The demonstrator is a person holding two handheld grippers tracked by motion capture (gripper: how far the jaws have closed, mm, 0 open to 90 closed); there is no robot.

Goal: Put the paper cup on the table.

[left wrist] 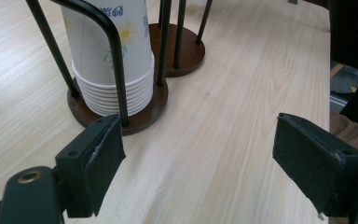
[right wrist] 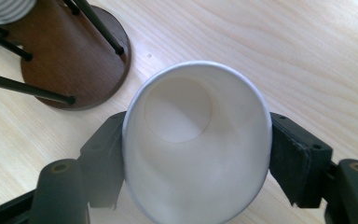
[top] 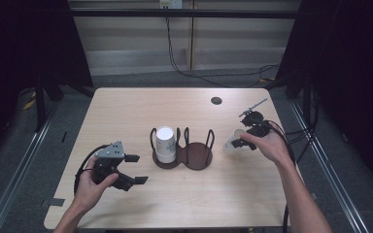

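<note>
Right tongs (top: 237, 141) clamped on a single white paper cup (top: 231, 141), held at right of surface (top: 126, 107), just right of the 2-bay cup holder (top: 182, 156); cup tilted, mouth toward the riding camera; in right gripper view cup (right wrist: 196, 140) squeezed slightly oval between both pads, inside bare and white, looks lifted off the wood but cannot confirm.

Left tongs (top: 135, 169) wide apart, holding nothing, at near left of surface, pointed toward the holder; in left gripper view left tongs (left wrist: 198, 163) spread wide over bare wood.

Progress, as a judgement: looks like moving cups between bays; cup stack (top: 165, 144) sits upside down in left bay; right bay (top: 199, 155) holds nothing; so roughly early to mid, 1 cup in hand, not yet placed; left to do: bring cup over right bay, lower between the rods, release; could equally be heading onto the stack, cannot tell which.

View differences: left gripper view gives stack detail, many nested rims at the bottom of the cup stack (left wrist: 114, 60), flower print on the outer cup, black rods rising from brown base (left wrist: 142, 116); high view too small for that; right gripper view gives cup interior and right bay's round brown base (right wrist: 74, 60); high view alone gives whole layout, both hands, dark round hole (top: 216, 100) at far side of surface.
</note>
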